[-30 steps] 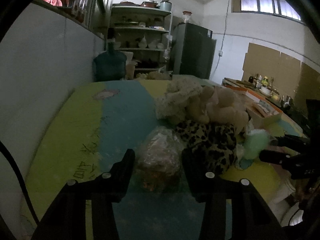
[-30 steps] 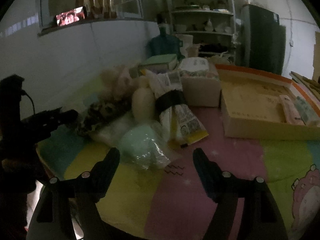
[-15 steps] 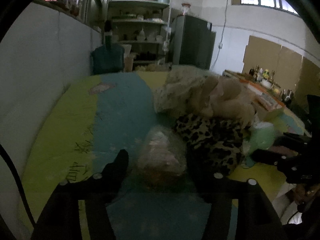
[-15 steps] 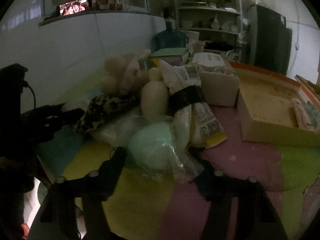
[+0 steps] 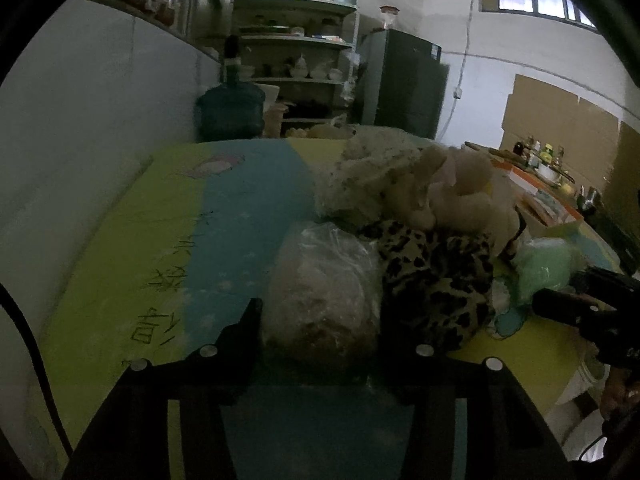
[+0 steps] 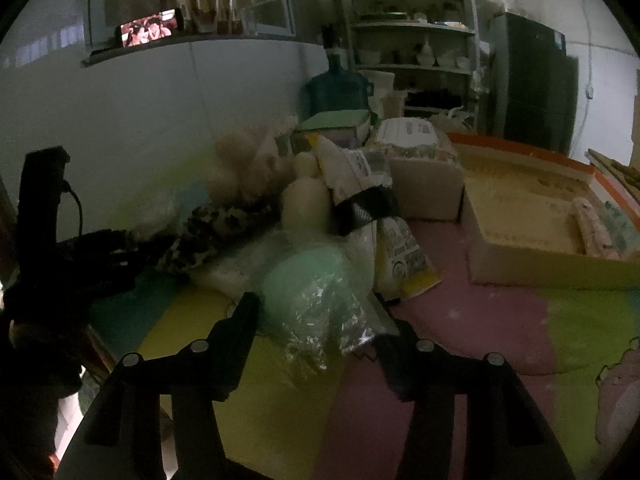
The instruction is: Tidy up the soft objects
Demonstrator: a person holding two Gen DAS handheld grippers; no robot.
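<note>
A: Mat first — a soft play mat in flat bands of lime, teal, yellow and pink covers the whole surface, with dark handwriting on the lime band. It runs along a pale wall.

B: And the room behind?

A: White shelving stacked with crockery, a dark fridge, one large blue water jug. Dim light throughout.

B: Soft things?

A: One heap mid-mat. A cream plush toy, fuzzy; a leopard-print fabric piece, velvety; a crinkly clear plastic bag of brownish stuffing; a mint-green soft lump in shiny clear wrap. One of each.

B: Left gripper?

A: Its jaws have just been closing, and the black fingers press both sides of the brownish bag.

B: Right gripper?

A: Closing too. Its fingers flank the mint-green bundle and pinch its wrap.

B: Anything stiff?

A: One shallow cardboard tray with an orange rim, and one white box, beside the heap.
</note>
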